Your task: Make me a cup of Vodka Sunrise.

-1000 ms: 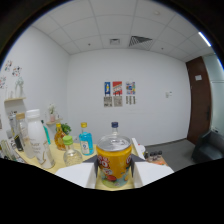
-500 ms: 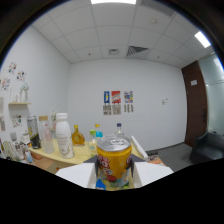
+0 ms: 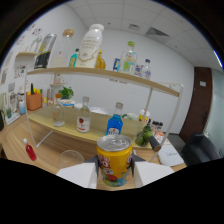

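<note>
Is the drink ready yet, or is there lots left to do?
Not ready. The gripper holds a yellow can, unopened as far as I can see. The clear glass beside it looks empty, so pouring and mixing remain. The bottles sit on the shelf.

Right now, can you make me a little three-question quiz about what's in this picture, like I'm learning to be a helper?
1. True or false: the hand-held gripper holds the yellow and orange metal drink can between its two white fingers.
2. What sits just behind the can: A) the clear bottle of blue liquid, B) a red kettle, C) a green bowl?
3. Fill in: the empty clear drinking glass stands on the wooden table, beside the gripper's ____ finger.

Key: 1 true; 2 A; 3 left.
</note>
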`<state>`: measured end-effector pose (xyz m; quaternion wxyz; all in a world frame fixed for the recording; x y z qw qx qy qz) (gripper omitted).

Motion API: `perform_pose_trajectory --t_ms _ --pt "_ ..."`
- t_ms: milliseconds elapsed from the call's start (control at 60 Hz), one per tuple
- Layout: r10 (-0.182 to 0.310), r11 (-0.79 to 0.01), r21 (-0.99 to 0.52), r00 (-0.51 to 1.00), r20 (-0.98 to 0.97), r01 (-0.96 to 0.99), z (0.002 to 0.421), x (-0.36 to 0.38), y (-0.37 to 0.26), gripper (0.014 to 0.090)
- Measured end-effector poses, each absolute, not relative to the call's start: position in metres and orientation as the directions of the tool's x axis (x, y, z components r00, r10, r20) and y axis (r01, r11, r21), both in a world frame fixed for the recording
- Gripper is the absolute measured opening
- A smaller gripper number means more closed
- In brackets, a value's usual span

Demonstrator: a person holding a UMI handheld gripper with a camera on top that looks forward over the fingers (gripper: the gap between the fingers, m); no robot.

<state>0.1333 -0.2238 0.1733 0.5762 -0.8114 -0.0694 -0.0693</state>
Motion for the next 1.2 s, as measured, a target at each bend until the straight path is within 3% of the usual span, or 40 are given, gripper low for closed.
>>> perform_pose_trajectory --t_ms 167,383,500,683,800,917,1017,1100,1200 --pt "0.114 -0.278 -0.736 0.781 0.614 0.618 0.181 0.131 -0.212 0.0502" --pt "0.176 -0.157 -0.288 0.314 0.933 0.945 0.199 0.119 -0.198 0.0502" --pt "0.180 -0.076 -0.018 0.031 0.983 0.997 0.202 0.104 -0.196 0.0504" --pt "0.131 0.013 0.383 -0.381 0.915 0.924 0.198 0.092 -0.194 0.0502" --pt "0.136 0.056 0.477 -0.480 0.867 0.877 0.190 0.086 -0.192 0.0505" --pt "0.140 0.059 0.428 -0.432 0.891 0.902 0.194 0.083 -0.201 0.0504" --pt "0.132 0.042 0.251 -0.254 0.958 0.967 0.213 0.077 -0.206 0.0504" --pt "0.112 0.036 -0.028 0.024 0.993 0.999 0.241 0.073 -0.212 0.0503" --pt "0.126 0.021 -0.438 0.432 0.893 0.899 0.275 0.076 -0.223 0.0509"
